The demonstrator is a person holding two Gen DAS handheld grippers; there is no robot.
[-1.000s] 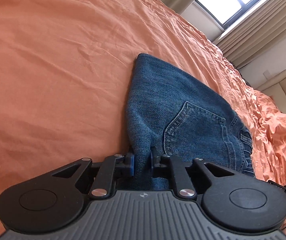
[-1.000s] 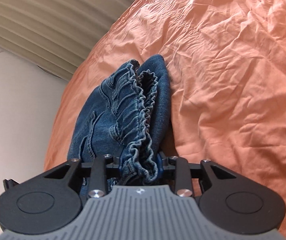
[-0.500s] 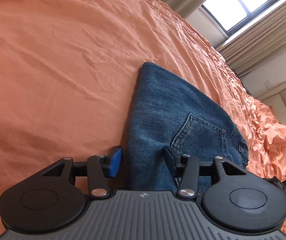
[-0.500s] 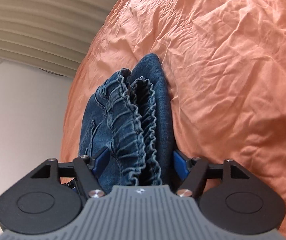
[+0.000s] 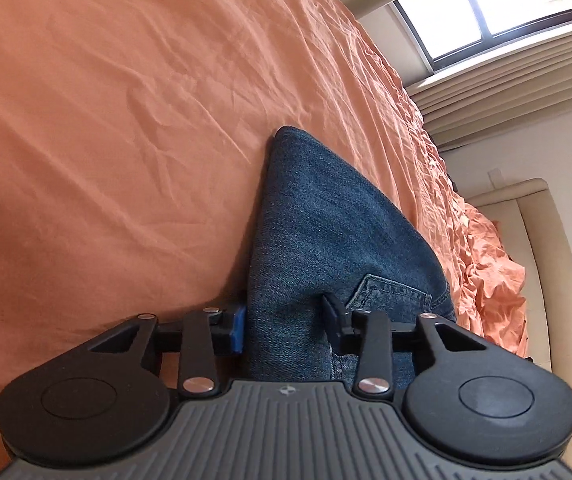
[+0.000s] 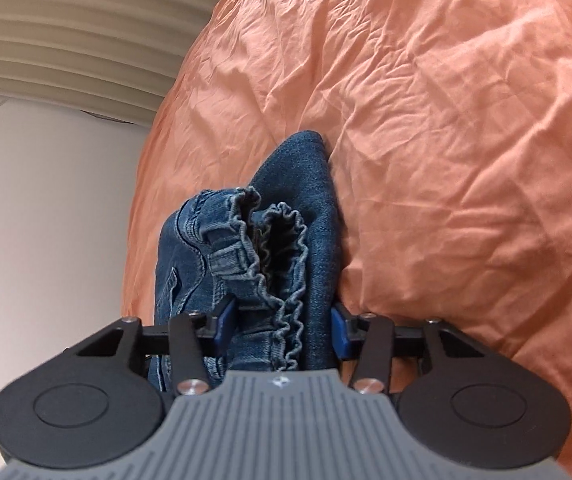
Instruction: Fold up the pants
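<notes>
The folded blue denim pants (image 5: 325,232) lie on the orange bed sheet (image 5: 126,120). In the left wrist view a back pocket shows near the right finger. My left gripper (image 5: 286,326) is open, its jaws spread on either side of the folded edge. In the right wrist view the pants (image 6: 286,240) show their gathered elastic waistband (image 6: 282,280). My right gripper (image 6: 280,324) is open, its jaws standing wide on either side of the waistband end.
The wrinkled orange sheet (image 6: 465,140) covers the bed all around the pants. A beige headboard (image 5: 545,260), a window (image 5: 485,4) and beige curtains (image 6: 66,28) lie beyond the bed's edges. A white wall (image 6: 46,220) is to the left in the right wrist view.
Both grippers were shut on the pants a second ago. Both have opened and let go, and the pants now rest on the sheet.
</notes>
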